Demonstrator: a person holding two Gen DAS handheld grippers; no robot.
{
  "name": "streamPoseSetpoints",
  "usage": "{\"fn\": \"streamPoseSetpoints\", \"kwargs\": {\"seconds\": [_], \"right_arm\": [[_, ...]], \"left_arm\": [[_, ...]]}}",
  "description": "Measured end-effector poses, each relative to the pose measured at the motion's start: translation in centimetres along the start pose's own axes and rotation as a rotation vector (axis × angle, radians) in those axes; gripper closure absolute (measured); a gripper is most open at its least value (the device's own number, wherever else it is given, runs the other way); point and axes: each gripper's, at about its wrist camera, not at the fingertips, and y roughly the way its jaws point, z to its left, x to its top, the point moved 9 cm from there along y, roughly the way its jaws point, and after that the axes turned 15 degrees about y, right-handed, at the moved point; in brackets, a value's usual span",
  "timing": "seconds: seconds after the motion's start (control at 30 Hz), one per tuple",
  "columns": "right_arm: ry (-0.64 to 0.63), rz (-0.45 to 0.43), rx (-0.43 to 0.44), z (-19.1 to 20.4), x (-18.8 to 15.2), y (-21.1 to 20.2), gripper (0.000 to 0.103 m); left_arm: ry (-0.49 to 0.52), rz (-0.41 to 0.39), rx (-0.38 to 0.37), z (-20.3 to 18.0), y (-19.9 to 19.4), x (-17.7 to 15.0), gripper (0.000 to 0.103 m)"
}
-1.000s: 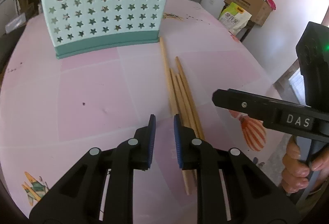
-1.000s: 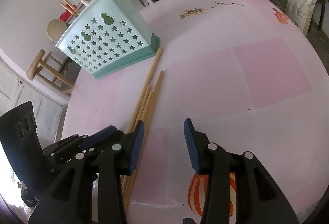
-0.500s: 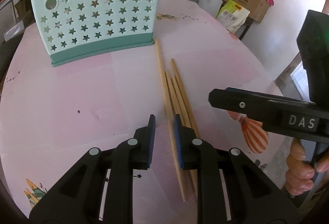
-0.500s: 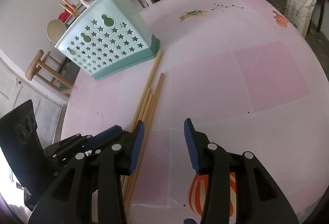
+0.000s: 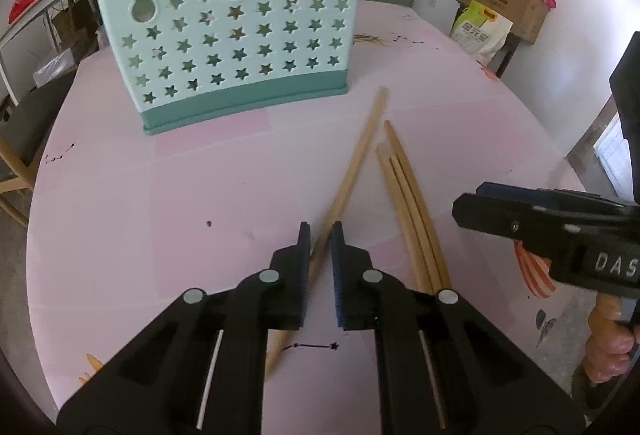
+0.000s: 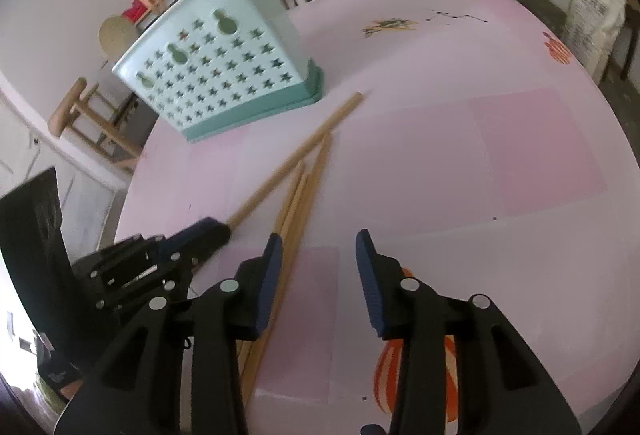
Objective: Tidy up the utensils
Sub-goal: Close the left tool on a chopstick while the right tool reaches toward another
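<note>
A mint-green utensil holder with star cut-outs stands upright at the far side of the pink table. One long chopstick lies slanted, and my left gripper is closing on its near part, with the pads against it. Three shorter chopsticks lie side by side to its right. My right gripper hovers over their near ends. Its jaws are closing but still wide, with only bare table between them and the sticks beside its left finger.
The table's near rim runs close under both grippers, with an orange print on it. A hand grasps the right gripper's handle. Off the table stand a cardboard box, a yellow-green bag and a wooden stool.
The left jaws have narrowed onto the long chopstick, which has swung away from the other three. The right jaws have closed a little.
</note>
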Motion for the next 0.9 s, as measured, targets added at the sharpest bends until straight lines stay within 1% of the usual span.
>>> {"fn": "streamPoseSetpoints", "kwargs": {"seconds": [0.17,0.27,0.47,0.63,0.67,0.77,0.9], "right_arm": [[-0.028,0.030,-0.007,0.6,-0.9,0.7,0.080],[-0.052,0.039,-0.015,1.0,-1.3,1.0,0.084],[-0.081,0.047,-0.022,1.6,-1.7,1.2,0.089],[-0.096,0.046,-0.032,2.0,-1.7,1.4,0.091],[-0.100,0.043,-0.039,2.1,-1.7,1.5,0.093],[-0.106,0.025,-0.073,1.9,-1.3,1.4,0.094],[-0.093,-0.002,-0.113,0.6,-0.3,1.0,0.096]], "left_arm": [[-0.019,-0.002,0.000,0.7,-0.6,-0.8,0.096],[-0.026,-0.002,0.000,0.8,-0.9,-1.1,0.096],[-0.038,-0.001,-0.001,1.0,-1.4,-1.7,0.096],[-0.037,-0.002,0.001,1.0,-1.4,-1.8,0.096],[-0.038,-0.003,0.000,1.0,-1.4,-1.9,0.096],[-0.036,-0.003,0.002,1.0,-1.6,-2.0,0.096],[-0.031,0.006,0.005,1.0,-2.1,-2.4,0.097]]}}
